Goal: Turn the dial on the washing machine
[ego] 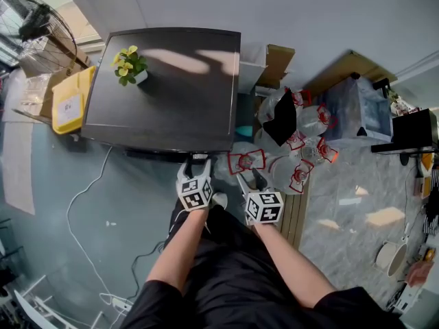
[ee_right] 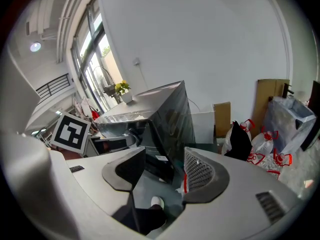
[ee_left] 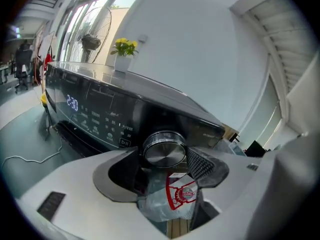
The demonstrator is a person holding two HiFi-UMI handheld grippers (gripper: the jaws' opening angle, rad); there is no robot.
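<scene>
**While the jaws stand wide, the dial sits framed between them**

As the left gripper (ee_left: 164, 160) hangs at the front of the machine, its jaws are spread as wide as they go. The silver dial (ee_left: 165, 150) sits right in the gap, just below the middle of the left gripper view. The dark pads (ee_left: 201, 164) flank the knob on both sides, very near its rim, but I see no squeeze on it, so I read this as no grip yet.

The step in hand, as I judge it, is to close on that knob and twist. To do it well:
- Keep the dial centred between the pads.
- Close evenly so both pads meet the chrome rim together.
- Roll the wrist about the knob's own axis rather than dragging sideways, since a lopsided pinch on polished metal would likely slip.

Just left of the dial runs the dark control panel (ee_left: 102, 121) with its lit display (ee_left: 72, 103), which is worth watching for a change as the knob turns.

Out wider, the right gripper (ee_right: 165, 165) is spread too, with nothing between its jaws. It points along the side of the washing machine (ego: 171, 91), with a white shoe toe (ee_right: 156, 202) low in its view, and is best kept clear. In the head view the machine fills the upper left, with a potted plant (ego: 129, 65) on its lid. Red-printed bags (ego: 302, 139) are heaped to the right of centre.
</scene>
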